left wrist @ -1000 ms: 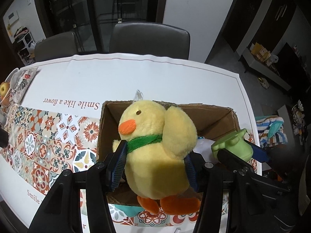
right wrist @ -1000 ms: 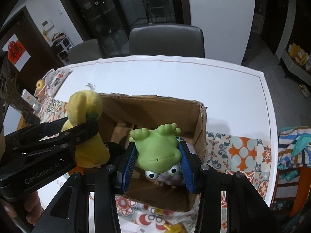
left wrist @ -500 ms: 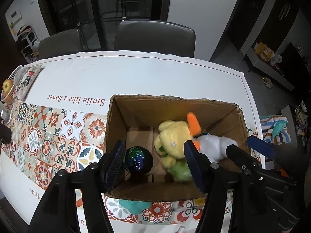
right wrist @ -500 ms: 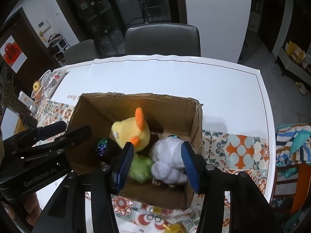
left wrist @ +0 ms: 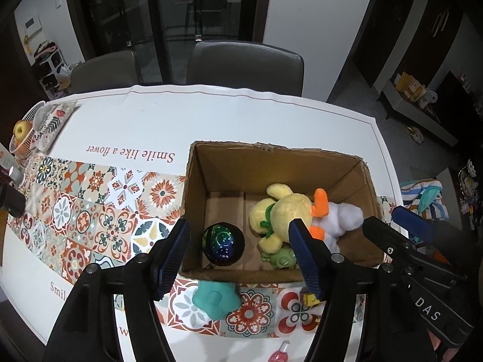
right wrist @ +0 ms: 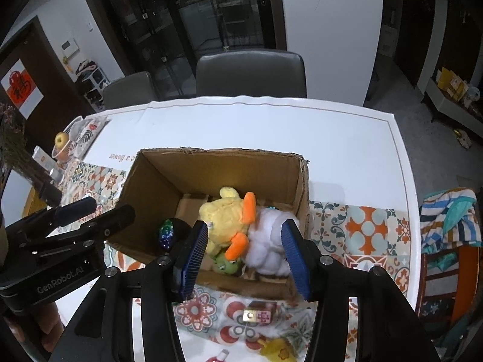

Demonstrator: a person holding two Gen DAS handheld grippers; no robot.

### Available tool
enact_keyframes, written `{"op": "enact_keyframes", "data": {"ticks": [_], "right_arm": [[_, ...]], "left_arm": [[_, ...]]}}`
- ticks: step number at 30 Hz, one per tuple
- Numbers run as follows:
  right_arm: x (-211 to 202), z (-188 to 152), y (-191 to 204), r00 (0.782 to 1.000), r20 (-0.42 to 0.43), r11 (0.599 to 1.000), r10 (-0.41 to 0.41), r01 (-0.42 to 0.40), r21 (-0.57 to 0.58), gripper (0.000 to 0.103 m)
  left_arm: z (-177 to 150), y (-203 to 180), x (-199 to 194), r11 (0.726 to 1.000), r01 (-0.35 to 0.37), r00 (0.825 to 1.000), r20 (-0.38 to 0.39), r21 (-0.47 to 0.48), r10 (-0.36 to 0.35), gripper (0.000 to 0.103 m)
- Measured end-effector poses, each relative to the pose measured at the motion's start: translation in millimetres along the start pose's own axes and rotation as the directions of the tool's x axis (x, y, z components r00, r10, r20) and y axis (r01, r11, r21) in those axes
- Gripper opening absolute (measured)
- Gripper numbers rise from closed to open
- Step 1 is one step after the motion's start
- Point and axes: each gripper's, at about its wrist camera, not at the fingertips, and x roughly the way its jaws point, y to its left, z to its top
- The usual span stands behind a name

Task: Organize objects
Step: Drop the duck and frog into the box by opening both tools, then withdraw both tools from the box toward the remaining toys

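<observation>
An open cardboard box (left wrist: 235,163) (right wrist: 157,187) stands on the table. Inside lie a yellow plush duck (left wrist: 283,214) (right wrist: 226,214), a green frog toy (left wrist: 280,258) (right wrist: 225,265) under it, a white plush (left wrist: 344,220) (right wrist: 265,241) and a dark sparkly ball (left wrist: 222,241) (right wrist: 167,233). My left gripper (left wrist: 241,256) is open and empty above the box's near edge. My right gripper (right wrist: 244,259) is open and empty above the box's near right part.
In front of the box lie a teal toy (left wrist: 215,297), a small block (right wrist: 256,315), a yellow item (right wrist: 277,351) and a pink bottle (left wrist: 279,353). A fruit basket (left wrist: 22,134) sits far left. Two chairs (left wrist: 244,66) stand behind the table.
One second ago my left gripper held the duck and my right held the frog. Both opened and dropped the toys into the box, then drew back slightly.
</observation>
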Motion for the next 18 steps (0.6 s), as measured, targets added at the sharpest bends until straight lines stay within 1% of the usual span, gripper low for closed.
{"op": "enact_keyframes", "data": {"ticks": [9,11,13,18], "right_arm": [[-30,-11,8,0.996,0.089,0.998,-0.015,0.01,0.056,0.057],[-35,-14,9,0.994,0.105,0.998,-0.015,0.008,0.067,0.061],[-40,-17,10,0.993,0.121,0.997,-0.02,0.011,0.079,0.065],[-52,-28,11,0.988,0.152,0.991,-0.039,0.019,0.13,0.067]], "left_arm": [[-13,1,-33,1.0,0.014,0.998,0.058,-0.002,-0.014,0.07],[-16,2,-40,1.0,0.023,0.997,0.068,-0.006,-0.022,0.074],[-20,3,-46,1.0,0.024,0.996,0.081,-0.008,-0.023,0.076],[-31,4,-56,1.0,0.023,0.995,0.096,-0.005,-0.022,0.081]]}}
